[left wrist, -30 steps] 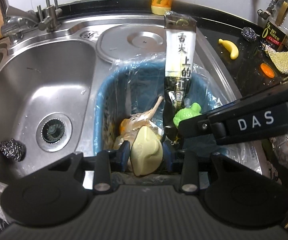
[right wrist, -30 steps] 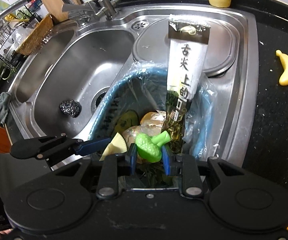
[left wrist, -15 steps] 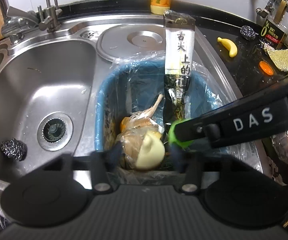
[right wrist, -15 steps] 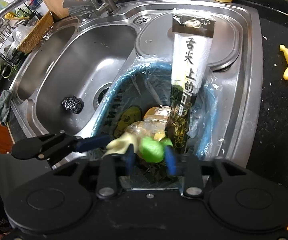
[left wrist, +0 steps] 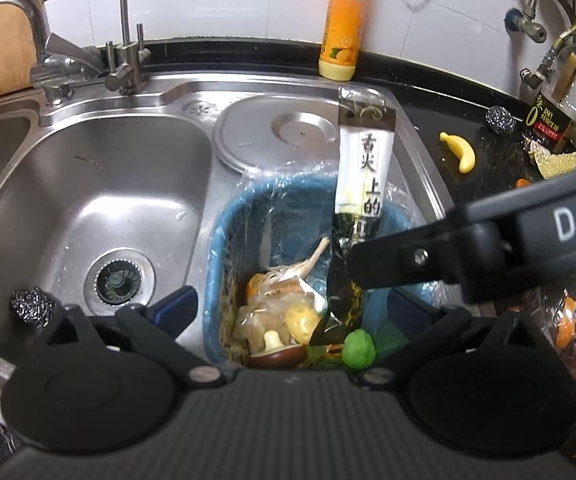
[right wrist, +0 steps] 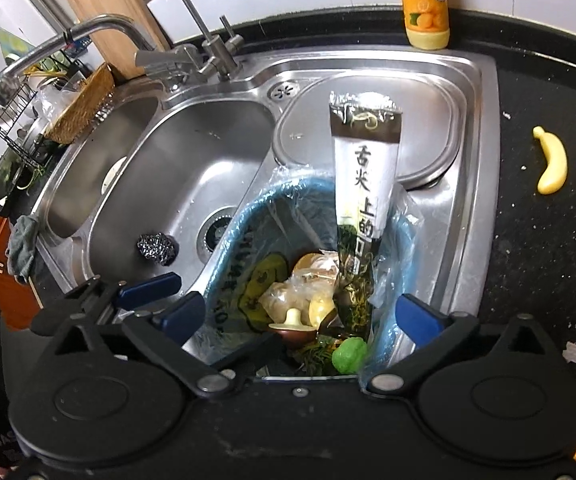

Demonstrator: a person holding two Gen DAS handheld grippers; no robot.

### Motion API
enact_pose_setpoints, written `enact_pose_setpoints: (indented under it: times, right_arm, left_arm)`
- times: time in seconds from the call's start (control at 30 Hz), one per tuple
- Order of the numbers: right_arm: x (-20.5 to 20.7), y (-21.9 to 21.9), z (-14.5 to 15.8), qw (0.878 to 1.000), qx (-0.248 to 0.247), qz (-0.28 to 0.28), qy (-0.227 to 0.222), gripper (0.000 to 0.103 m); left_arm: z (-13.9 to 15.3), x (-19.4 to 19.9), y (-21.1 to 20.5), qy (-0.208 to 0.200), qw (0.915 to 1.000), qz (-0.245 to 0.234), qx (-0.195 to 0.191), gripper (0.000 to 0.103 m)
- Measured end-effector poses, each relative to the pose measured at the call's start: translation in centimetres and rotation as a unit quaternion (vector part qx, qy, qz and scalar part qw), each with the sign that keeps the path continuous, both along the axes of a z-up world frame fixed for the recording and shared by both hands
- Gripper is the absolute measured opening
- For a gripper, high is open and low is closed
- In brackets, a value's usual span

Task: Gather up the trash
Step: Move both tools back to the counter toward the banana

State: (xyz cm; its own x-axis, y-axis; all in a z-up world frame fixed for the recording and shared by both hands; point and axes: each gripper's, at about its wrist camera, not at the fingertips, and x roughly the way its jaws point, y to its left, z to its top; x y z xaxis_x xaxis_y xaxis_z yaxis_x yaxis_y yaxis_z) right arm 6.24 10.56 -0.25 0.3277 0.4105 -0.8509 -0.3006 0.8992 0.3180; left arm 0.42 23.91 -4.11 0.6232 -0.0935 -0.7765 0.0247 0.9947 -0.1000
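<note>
Both claws, the left gripper (left wrist: 292,312) and the right gripper (right wrist: 300,316), were opening wide with nothing between the pads. Directly below them, inside the blue plastic-lined bin (right wrist: 227,264), lay the green toy vegetable (right wrist: 350,355), the brown-capped toy mushroom (right wrist: 294,326) and a tall printed noodle packet (right wrist: 362,208). Well right of the right claw, a yellow toy banana (right wrist: 552,164) remained uncollected on the black counter (right wrist: 536,264). Items at the bin bottom were overlapped and indistinct.

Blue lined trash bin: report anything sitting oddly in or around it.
A long noodle wrapper with printed characters stands on end in the blue lined trash bin, its top leaning out over the rim. A yellow toy banana still lies out on the black counter.
</note>
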Motion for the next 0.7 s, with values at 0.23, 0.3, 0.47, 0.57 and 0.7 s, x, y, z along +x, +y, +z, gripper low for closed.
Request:
enact_pose_setpoints:
  times: [0.23,0.3,0.47,0.57,0.7]
  right_arm:
    - [-0.2,-1.4,0.8,1.0,0.009,-0.012,-0.006,0.103]
    - [-0.3,-2.0,1.0,1.0,0.01,-0.018,-0.008,0.103]
    - [-0.5,-4.2,1.7,0.999,0.013,-0.039,-0.016,0.103]
    - [-0.6,-6.0,1.9,0.998,0.014,-0.055,-0.018,0.103]
    - [-0.4,-8.6,2.5,0.997,0.016,-0.074,-0.023,0.103]
  left_arm:
    - [1.2,0.6,-1.3,-0.009,0.9999,-0.009,-0.002,0.103]
    - [1.6,0.9,-1.9,-0.014,0.9998,-0.015,-0.002,0.103]
    - [2.1,1.6,-3.9,-0.018,0.9993,-0.033,-0.002,0.103]
    - [2.4,1.9,-5.6,-0.019,0.9987,-0.047,0.001,0.103]
    - [2.9,2.7,-8.1,-0.025,0.9977,-0.063,0.004,0.103]
